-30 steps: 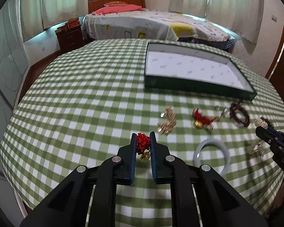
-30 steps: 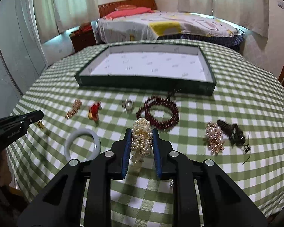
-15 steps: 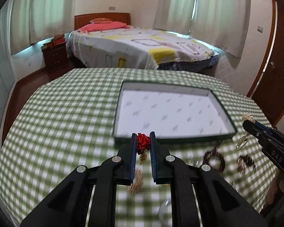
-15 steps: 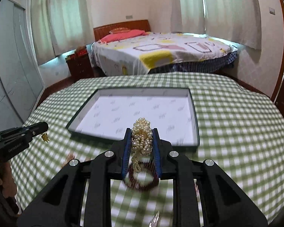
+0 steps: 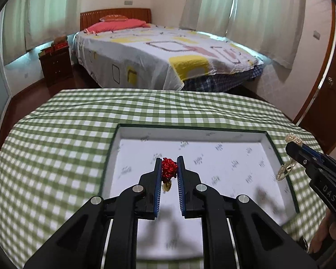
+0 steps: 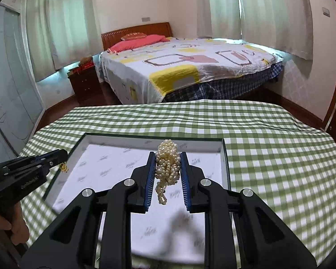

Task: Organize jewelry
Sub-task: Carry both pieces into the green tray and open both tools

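Both hands have swept forward from the loose jewelry to hang above the open tray [image 5: 277,152] on the checked counter [image 5: 56,139]. On the left, the left claw [image 5: 169,170] is clamped on a red knot charm [image 5: 169,167] with a gold pendant dangling, over the tray's white lining. On the right, the right claw [image 6: 168,164] is pinched tight around a pearl cluster [image 6: 168,161], strands hanging, also over the tray. Neither piece is set down yet; release looks like the next step.
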Motion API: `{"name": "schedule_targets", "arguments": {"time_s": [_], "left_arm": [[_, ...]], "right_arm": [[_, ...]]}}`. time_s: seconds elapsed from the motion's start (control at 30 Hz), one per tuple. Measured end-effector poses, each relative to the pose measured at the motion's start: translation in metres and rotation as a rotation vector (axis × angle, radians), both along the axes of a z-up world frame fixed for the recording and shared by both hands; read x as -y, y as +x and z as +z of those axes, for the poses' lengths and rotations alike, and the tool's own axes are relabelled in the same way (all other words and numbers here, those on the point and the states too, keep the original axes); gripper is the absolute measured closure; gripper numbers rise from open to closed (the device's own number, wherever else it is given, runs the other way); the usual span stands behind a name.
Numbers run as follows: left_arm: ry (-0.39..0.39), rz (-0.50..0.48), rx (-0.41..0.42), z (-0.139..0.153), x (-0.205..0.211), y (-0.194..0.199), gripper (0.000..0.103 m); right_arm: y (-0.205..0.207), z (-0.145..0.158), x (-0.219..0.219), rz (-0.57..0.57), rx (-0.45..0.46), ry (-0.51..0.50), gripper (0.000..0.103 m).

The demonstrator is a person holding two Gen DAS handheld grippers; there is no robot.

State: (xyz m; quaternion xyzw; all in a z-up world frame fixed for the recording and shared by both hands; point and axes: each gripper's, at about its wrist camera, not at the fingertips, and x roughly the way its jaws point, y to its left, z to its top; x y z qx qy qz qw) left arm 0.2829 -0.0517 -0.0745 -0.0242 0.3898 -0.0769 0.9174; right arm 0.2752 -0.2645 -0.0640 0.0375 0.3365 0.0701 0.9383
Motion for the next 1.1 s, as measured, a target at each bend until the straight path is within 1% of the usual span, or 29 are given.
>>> {"name": "schedule_targets", "arguments": {"time_s": [0.1,0.27,0.4,0.6,0.7,0.73,0.77,0.8,0.83,0.87,0.9,1.0,1.07,1.1], "left_arm": [[0.022,0.005,-0.034,-0.014,0.009,0.029,0.089],[0.030,0.008,-0.102,-0.032,0.015,0.056,0.089],[0.052,0.002,-0.143,-0.041,0.020,0.068,0.089],[0.078,-0.004,-0.183,-0.051,0.025,0.078,0.088],[0.104,-0.012,-0.179,-0.053,0.028,0.081,0.087],[0.109,-0.015,-0.180,-0.054,0.029,0.081,0.087],[0.114,-0.020,-0.181,-0.055,0.030,0.081,0.085],[0.118,-0.024,-0.182,-0.055,0.031,0.081,0.074],[0.122,-0.024,-0.181,-0.056,0.031,0.082,0.060],[0.128,-0.021,-0.175,-0.056,0.031,0.081,0.053],[0.130,-0.015,-0.161,-0.055,0.031,0.080,0.045],[0.142,-0.016,-0.148,-0.054,0.033,0.078,0.044],[0.146,-0.021,-0.150,-0.055,0.035,0.078,0.039],[0.148,-0.023,-0.147,-0.054,0.035,0.077,0.034]], "right_arm": [[0.025,-0.015,0.003,0.000,-0.049,-0.005,0.081],[0.056,-0.040,0.006,0.002,-0.151,-0.003,0.081],[0.077,-0.057,0.005,0.012,-0.245,-0.012,0.081],[0.090,-0.076,0.001,0.022,-0.324,-0.023,0.081],[0.088,-0.079,0.000,0.023,-0.328,-0.026,0.076],[0.088,-0.079,0.000,0.022,-0.325,-0.028,0.071],[0.087,-0.079,-0.002,0.020,-0.322,-0.031,0.066],[0.087,-0.078,-0.002,0.019,-0.317,-0.035,0.063],[0.087,-0.077,-0.002,0.018,-0.312,-0.037,0.059],[0.086,-0.076,-0.002,0.016,-0.306,-0.041,0.054],[0.085,-0.076,-0.002,0.016,-0.302,-0.044,0.053],[0.086,-0.075,-0.001,0.016,-0.303,-0.043,0.051],[0.086,-0.074,-0.001,0.014,-0.299,-0.042,0.046],[0.085,-0.073,-0.001,0.013,-0.292,-0.043,0.044]]}}
